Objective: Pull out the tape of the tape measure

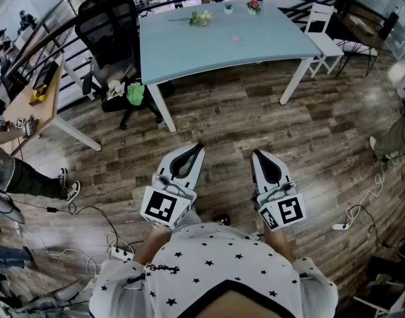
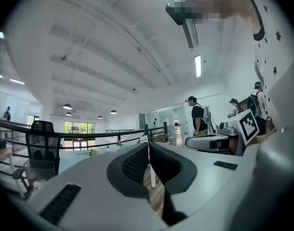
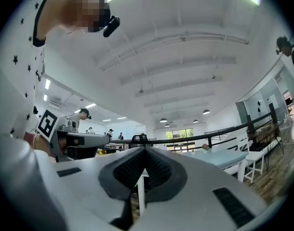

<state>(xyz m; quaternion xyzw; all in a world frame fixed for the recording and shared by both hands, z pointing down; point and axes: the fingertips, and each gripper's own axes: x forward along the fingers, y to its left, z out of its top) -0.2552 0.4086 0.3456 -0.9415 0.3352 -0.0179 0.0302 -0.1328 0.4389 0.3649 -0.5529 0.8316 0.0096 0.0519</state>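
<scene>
You hold left gripper [image 1: 200, 147] and right gripper [image 1: 256, 154] over the floor [image 1: 222, 121], both jaws closed on nothing, facing the table [image 1: 189, 52].

Tiny pink object [image 1: 236, 38] on blue table [image 1: 189, 58], unidentifiable.

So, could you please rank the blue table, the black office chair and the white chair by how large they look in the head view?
Largest: blue table.
Next: black office chair.
Smallest: white chair.
All stand similarly far off, so nearness hardly matters.
</scene>
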